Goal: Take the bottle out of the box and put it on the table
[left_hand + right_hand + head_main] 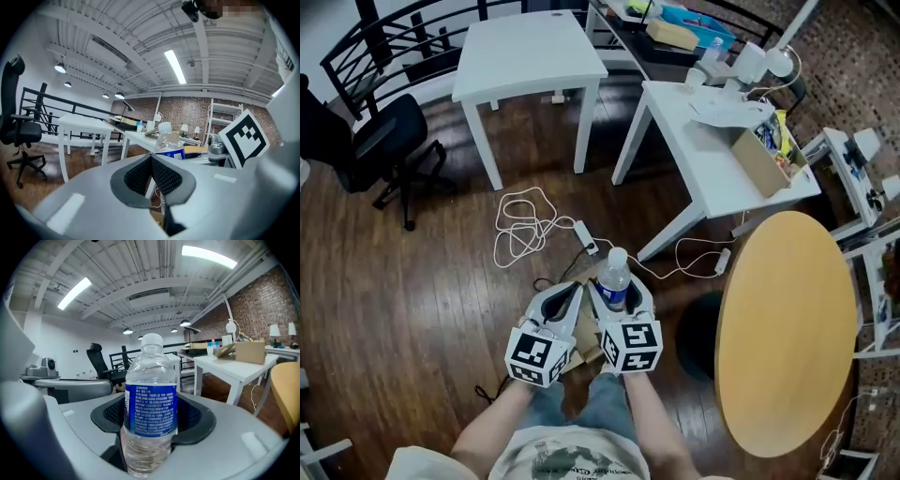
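Right claw [151, 418] is pinching the bottle [616, 279] around its labelled middle and holding it upright, cap on top (a mid-body grip should resist tipping). In the head view the bottle is sitting at lower centre, clear above the floor and on no tabletop yet. Left claw [151, 165] is pressed together, empty, riding just beside. Round wooden tabletop [783, 328] is lying near at right, the likely set-down spot.

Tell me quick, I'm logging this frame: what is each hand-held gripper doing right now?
Left hand-held gripper: closed, nothing between its jaws.
Right hand-held gripper: closed on the water bottle, held upright.
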`<state>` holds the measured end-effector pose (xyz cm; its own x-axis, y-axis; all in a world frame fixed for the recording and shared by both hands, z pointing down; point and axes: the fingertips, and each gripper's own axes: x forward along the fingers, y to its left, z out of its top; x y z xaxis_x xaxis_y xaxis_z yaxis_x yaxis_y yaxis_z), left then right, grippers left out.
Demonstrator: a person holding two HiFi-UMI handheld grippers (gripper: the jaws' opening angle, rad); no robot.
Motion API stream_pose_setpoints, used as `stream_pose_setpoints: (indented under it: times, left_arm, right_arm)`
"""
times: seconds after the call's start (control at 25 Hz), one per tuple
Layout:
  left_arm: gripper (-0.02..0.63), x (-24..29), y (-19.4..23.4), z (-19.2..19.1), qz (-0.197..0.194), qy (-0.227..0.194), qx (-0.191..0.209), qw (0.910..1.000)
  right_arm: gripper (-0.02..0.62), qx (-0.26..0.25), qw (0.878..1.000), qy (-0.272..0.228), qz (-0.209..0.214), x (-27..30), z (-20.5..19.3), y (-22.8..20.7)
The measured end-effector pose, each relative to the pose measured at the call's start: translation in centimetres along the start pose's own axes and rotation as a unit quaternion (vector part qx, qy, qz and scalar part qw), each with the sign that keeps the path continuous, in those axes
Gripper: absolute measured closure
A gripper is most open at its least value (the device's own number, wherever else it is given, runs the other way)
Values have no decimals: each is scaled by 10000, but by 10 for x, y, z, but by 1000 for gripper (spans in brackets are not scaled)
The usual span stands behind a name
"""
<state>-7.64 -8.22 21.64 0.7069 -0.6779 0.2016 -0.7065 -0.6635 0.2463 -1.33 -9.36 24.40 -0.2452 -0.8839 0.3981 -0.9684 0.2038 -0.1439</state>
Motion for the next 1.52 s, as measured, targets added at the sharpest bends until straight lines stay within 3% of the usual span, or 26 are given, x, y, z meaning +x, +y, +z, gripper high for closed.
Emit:
stream_pose_setpoints:
  times: [0.32,0.6,1.0,1.28,1.52]
  left_arm:
    - [606,-22,-25,66,-345,-560,214,9976]
    - [606,-29,-58,90,-965,-765,350,9918]
    - [606,-5,-125,103,-1966,-712,345,9773]
    - [606,17,-213,97,-2640,-612,456,9615]
    - [606,40,-294,87,-2973,-529,531,9518]
  right_arm:
    - [308,-336,9935,-1021,-377,-59,94,20]
    - [308,-458,9848,-1467,-811,-92,129,23]
    - [305,-383,9669,-1674,-1886,-153,137,-34]
    - [305,-319,9483,-1846,-2562,-224,133,-99]
    - [304,-264,9387,-1897,-2866,-280,120,-159]
